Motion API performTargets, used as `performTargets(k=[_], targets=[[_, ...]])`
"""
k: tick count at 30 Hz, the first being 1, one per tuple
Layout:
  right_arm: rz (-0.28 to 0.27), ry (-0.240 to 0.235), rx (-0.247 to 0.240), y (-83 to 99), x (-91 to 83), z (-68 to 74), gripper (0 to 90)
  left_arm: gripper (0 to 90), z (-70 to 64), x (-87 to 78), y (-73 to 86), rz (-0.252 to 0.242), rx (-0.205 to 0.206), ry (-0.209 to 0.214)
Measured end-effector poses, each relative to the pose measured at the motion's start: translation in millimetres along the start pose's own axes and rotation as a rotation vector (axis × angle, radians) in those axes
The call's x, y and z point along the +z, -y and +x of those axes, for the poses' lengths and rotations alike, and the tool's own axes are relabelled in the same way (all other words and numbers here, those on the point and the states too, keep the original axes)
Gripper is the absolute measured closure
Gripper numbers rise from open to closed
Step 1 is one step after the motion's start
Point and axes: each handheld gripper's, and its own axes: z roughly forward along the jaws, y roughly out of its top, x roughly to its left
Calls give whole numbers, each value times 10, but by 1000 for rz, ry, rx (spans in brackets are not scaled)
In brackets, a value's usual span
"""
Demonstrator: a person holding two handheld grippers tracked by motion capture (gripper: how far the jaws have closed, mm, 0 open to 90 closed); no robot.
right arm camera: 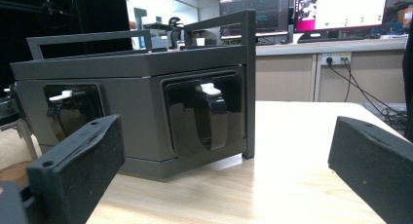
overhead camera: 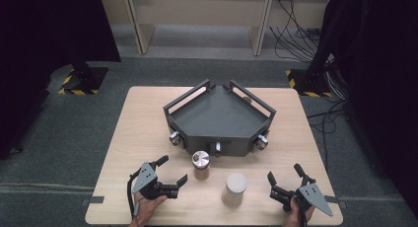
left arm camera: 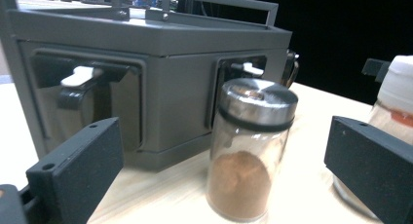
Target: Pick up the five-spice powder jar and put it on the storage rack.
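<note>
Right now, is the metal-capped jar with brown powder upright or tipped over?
Upright. The jar stands on its base on the table, metal cap on top, powder settled at the bottom, between the open jaws of the left tool, untouched.

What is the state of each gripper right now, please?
Left gripper: open, holding nothing, jaws facing the spice jar.
Right gripper: open, holding nothing, pointed at the grey rack.

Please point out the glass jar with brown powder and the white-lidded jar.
Glass jar with brown powder and a metal lid (left arm camera: 238, 182), left gripper view, on the powder.
White-lidded clear jar (overhead camera: 236, 182), high view, on its lid.
</note>
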Motion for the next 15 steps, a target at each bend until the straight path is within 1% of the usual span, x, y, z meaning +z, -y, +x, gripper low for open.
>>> performTargets(k=[3,9,15], targets=[[1,0,5,1,-1,-4,3,2,-15,96,-36,6,9,17],[4,-9,2,-3,4,-6,3,2,-70,315,-55,16,9,45],[7,-19,2,-4,12,-8,3,2,-112,434,-62,23,16,62]])
